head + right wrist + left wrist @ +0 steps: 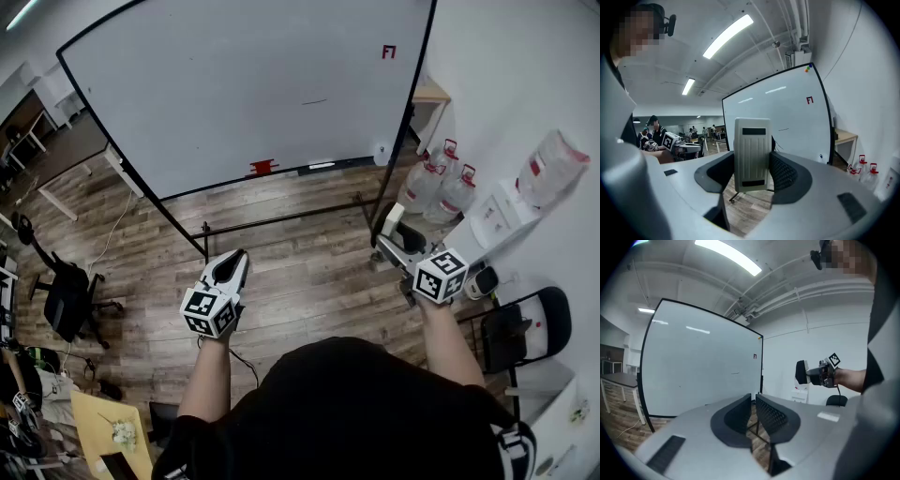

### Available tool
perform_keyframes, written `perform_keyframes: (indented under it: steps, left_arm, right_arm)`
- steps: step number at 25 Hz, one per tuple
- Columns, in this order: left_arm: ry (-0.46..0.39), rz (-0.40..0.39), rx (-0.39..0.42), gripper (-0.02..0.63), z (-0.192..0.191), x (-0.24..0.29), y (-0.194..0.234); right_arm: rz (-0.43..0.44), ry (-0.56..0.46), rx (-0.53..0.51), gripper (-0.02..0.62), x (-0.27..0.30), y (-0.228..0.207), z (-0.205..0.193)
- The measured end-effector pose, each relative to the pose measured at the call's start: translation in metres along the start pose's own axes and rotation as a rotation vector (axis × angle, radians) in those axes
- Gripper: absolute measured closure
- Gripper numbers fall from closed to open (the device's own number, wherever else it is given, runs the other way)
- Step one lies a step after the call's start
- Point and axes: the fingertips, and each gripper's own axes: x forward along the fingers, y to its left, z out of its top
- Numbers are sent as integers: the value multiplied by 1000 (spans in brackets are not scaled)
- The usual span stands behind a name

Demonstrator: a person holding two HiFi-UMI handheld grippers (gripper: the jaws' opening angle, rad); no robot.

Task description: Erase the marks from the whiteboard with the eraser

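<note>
The whiteboard [234, 84] stands on a black frame ahead of me. It carries a small red mark [387, 52] near its top right and a short dark stroke [314, 101] below that. Both marks also show in the right gripper view, the red mark [809, 100] and the stroke [783, 129]. My right gripper [752, 164] is shut on the pale ribbed eraser [751, 154], held upright well short of the board. In the head view the eraser [392, 221] is low right. My left gripper [234, 258] hangs shut and empty, jaws nearly touching [753, 411].
A red item [263, 168] lies on the board's tray. The stand's crossbar [281, 220] and legs cross the wooden floor. Water jugs [436, 187] stand at the right wall, a black chair [516, 328] beside me, an office chair [66, 295] at left. People stand far back [654, 126].
</note>
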Motion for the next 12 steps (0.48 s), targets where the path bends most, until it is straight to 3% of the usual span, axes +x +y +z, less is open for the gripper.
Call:
perform_keyframes:
  steps: [12]
  left_arm:
    - [5,-19,5,568,2,0,-2]
  right_arm:
    - [-10,-11,4,366,1,4,1]
